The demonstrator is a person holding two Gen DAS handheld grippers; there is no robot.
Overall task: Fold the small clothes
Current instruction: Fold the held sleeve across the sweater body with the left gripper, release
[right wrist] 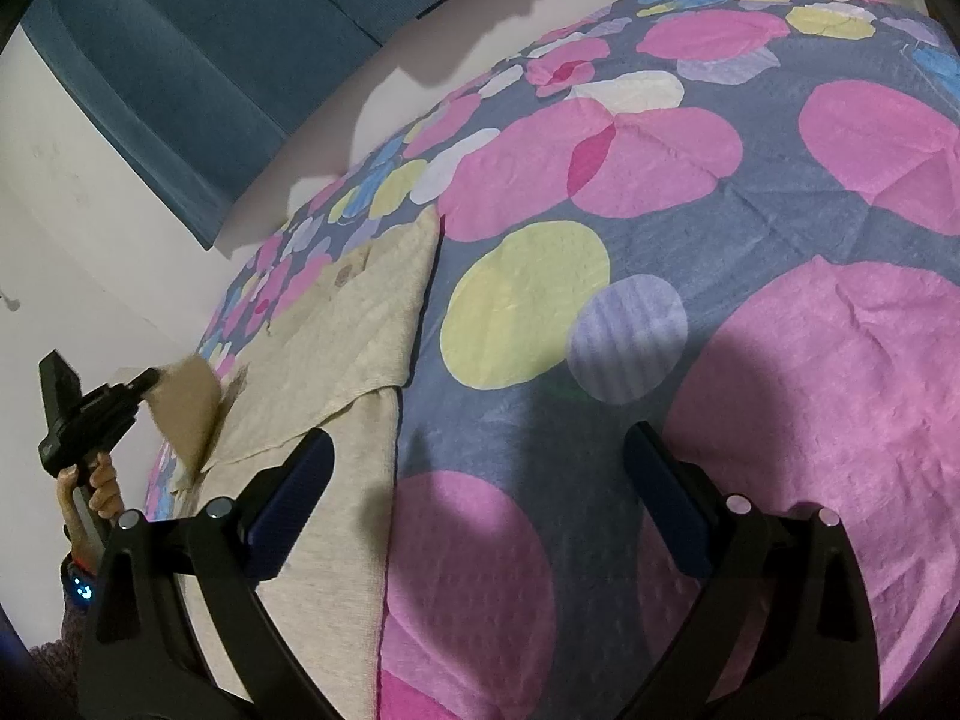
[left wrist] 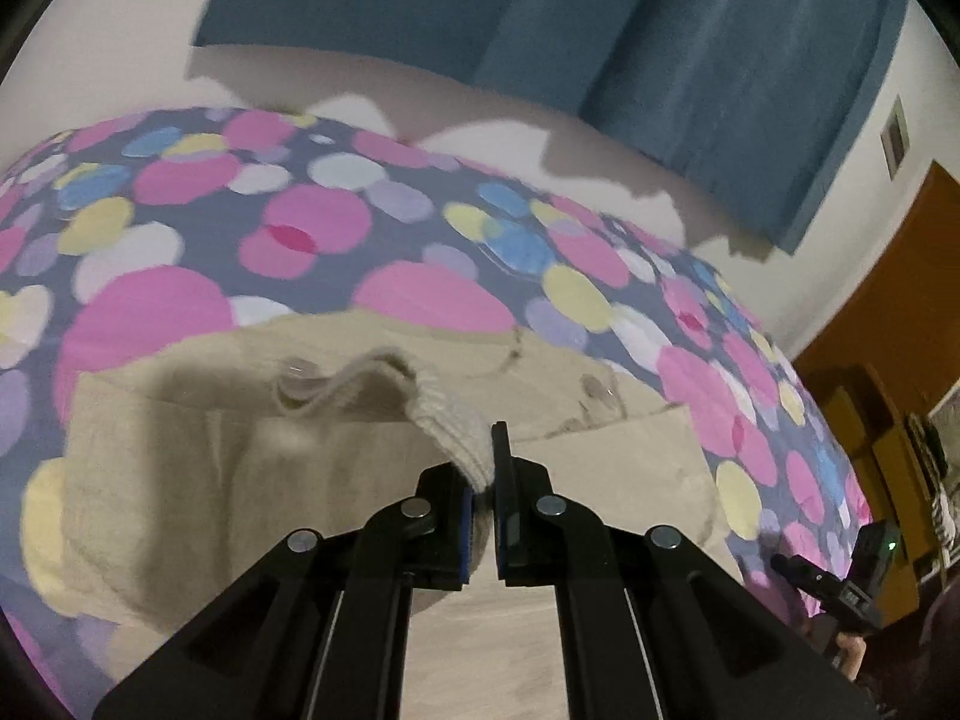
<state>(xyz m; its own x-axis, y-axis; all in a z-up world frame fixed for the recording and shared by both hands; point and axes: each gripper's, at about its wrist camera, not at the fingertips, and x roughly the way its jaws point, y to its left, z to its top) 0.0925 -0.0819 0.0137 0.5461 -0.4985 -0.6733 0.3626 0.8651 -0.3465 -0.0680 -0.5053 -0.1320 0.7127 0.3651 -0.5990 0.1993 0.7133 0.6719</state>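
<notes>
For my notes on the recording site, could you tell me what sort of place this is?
Most likely a bedroom at home: the work surface looks like a bed under a spotted bedspread, with blue curtains on the wall behind and a wooden door at the side.

Open spotted bedspread [right wrist: 750, 228] right of the beige garment [right wrist: 354, 324]; curtain [left wrist: 690, 60] beyond.

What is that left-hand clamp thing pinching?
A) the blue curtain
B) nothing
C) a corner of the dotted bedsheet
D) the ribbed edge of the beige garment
D: the left gripper is shut on the ribbed edge of the beige garment, lifting it.
</notes>
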